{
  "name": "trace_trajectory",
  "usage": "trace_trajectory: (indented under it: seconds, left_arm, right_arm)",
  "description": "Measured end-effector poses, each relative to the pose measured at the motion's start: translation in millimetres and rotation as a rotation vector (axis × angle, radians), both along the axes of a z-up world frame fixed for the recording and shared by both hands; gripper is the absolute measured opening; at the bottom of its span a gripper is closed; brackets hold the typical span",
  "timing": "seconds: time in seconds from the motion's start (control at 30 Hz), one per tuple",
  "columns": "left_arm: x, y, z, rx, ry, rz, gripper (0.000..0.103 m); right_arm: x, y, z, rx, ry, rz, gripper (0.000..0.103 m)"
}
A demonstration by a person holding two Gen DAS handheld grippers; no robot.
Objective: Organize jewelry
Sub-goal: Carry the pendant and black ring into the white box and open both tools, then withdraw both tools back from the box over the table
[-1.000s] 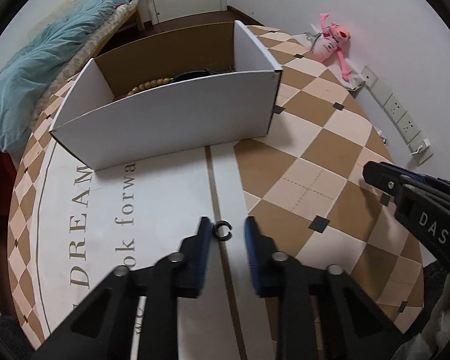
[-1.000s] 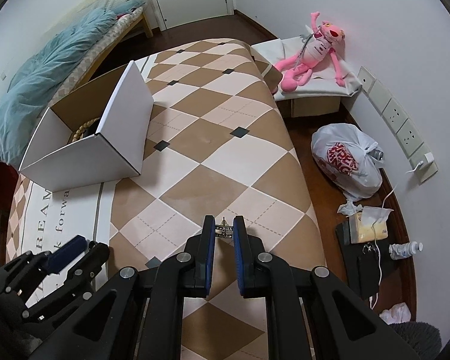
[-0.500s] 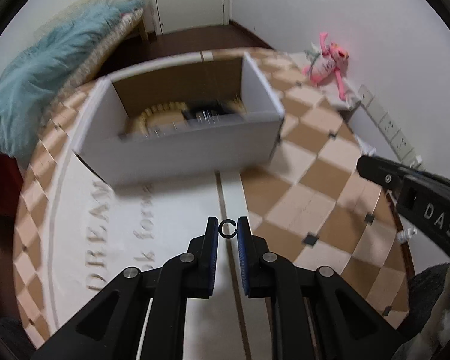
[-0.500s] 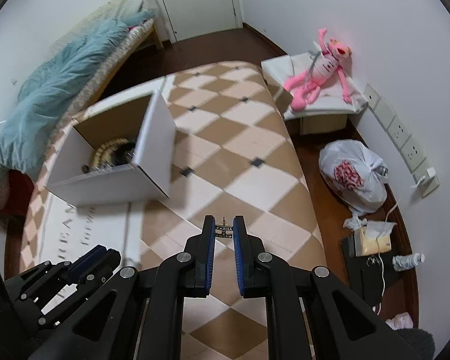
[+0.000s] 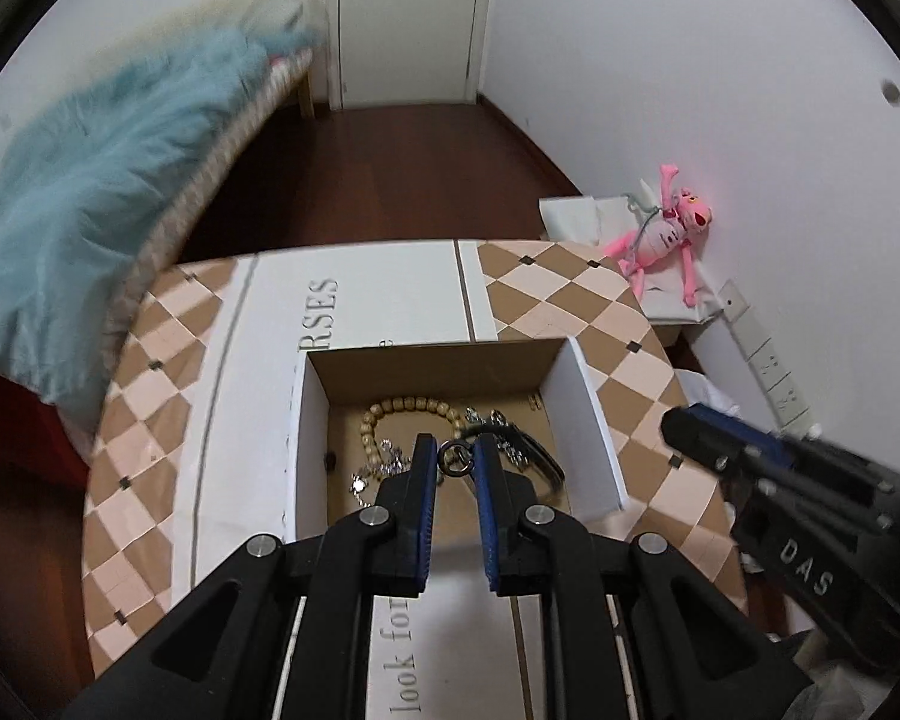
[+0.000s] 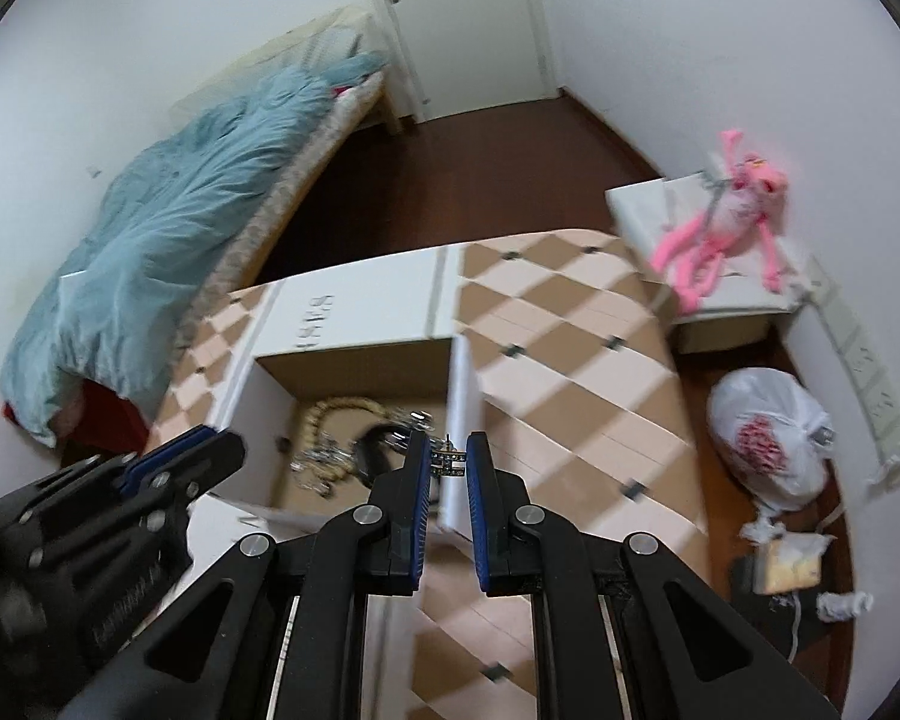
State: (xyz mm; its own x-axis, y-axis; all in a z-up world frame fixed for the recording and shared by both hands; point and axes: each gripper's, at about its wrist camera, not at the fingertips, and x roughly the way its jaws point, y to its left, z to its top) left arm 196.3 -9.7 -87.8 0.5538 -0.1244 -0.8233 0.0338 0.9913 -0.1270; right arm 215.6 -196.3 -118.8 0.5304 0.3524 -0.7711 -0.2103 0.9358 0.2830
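My left gripper [image 5: 455, 457] is shut on a small dark ring [image 5: 455, 459] and hangs above the open white cardboard box [image 5: 594, 420]. Inside the box lie a wooden bead bracelet [image 5: 407, 408], silver chain pieces [image 5: 378, 468] and a dark band [image 5: 540, 450]. My right gripper [image 6: 448, 457] is shut on a small gold studded ring [image 6: 448, 461], over the box's right wall [image 6: 461, 396]. The right gripper [image 5: 768, 480] also shows at the right of the left wrist view, and the left gripper [image 6: 120, 492] at the lower left of the right wrist view.
The box stands on a table with a brown-and-cream checked cloth [image 5: 570, 300]. A bed with a teal blanket [image 6: 168, 222] lies to the left. A pink plush toy [image 6: 726, 222] sits on a white box at the right. A white bag [image 6: 768, 438] and clutter lie on the floor.
Both grippers have risen off the table and moved toward the box. The left gripper closed on the dark ring and lifted it; the right kept its ring.
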Motion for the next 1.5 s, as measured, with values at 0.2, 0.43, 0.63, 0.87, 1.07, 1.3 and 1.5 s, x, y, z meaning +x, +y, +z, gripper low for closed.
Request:
trace_trajectory:
  seconds: [0.2, 0.43, 0.63, 0.87, 1.07, 1.3, 1.5]
  left_arm:
    - [44.0, 25.9, -12.9, -0.038, 0.111, 0.005, 0.01]
    - [67.9, 35.5, -21.5, -0.017, 0.201, 0.038, 0.014]
    - [69.4, 44.7, -14.7, 0.009, 0.181, 0.075, 0.064]
    - [60.5, 56.8, -13.3, 0.085, 0.169, 0.123, 0.098]
    - [36.2, 58.5, -23.3, 0.128, 0.166, 0.145, 0.099]
    - [11.0, 57.6, -29.0, 0.122, 0.182, 0.17, 0.099]
    - [-17.6, 50.6, -6.0, 0.115, 0.141, 0.17, 0.099]
  right_arm:
    - [58.3, 30.8, -18.6, -0.039, 0.144, 0.098, 0.013]
    - [95.4, 54.7, -39.4, -0.168, 0.273, 0.135, 0.014]
    - [97.0, 50.3, -31.5, -0.185, 0.266, 0.119, 0.047]
    - [85.3, 48.7, -23.6, -0.257, 0.255, 0.081, 0.067]
    - [58.5, 50.7, -37.0, -0.319, 0.283, 0.068, 0.091]
    - [31.5, 49.6, -39.6, -0.347, 0.283, 0.046, 0.097]
    - [4.8, 42.4, -14.3, -0.33, 0.233, 0.008, 0.097]
